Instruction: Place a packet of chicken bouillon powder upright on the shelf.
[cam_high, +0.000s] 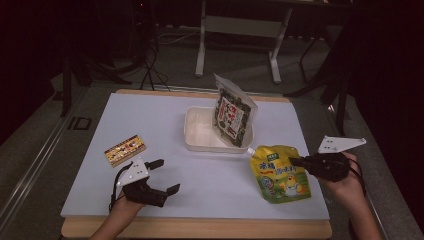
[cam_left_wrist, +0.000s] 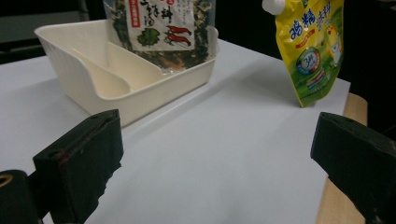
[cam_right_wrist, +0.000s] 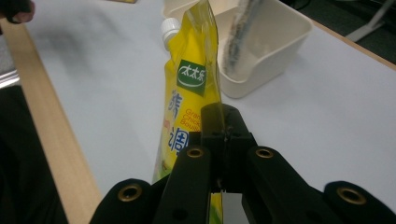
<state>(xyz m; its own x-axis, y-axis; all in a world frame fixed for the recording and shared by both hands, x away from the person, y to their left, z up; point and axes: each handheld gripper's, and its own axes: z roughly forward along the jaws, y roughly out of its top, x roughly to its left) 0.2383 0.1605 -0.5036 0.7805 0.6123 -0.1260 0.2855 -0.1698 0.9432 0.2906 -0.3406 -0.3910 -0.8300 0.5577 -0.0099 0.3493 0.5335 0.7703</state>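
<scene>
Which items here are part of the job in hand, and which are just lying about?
In use:
- yellow spouted pouch, pinched in the right gripper
- cream tray, likely the destination
- seaweed packet, standing in the tray

Lying about:
- small flat box beside the open left gripper

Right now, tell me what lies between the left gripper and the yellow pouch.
Nothing: in the high view, bare white mat separates the left gripper from the yellow pouch.

Dim, murky room beyond the lit white tabletop; soft shadows, slight blur throughout.
</scene>
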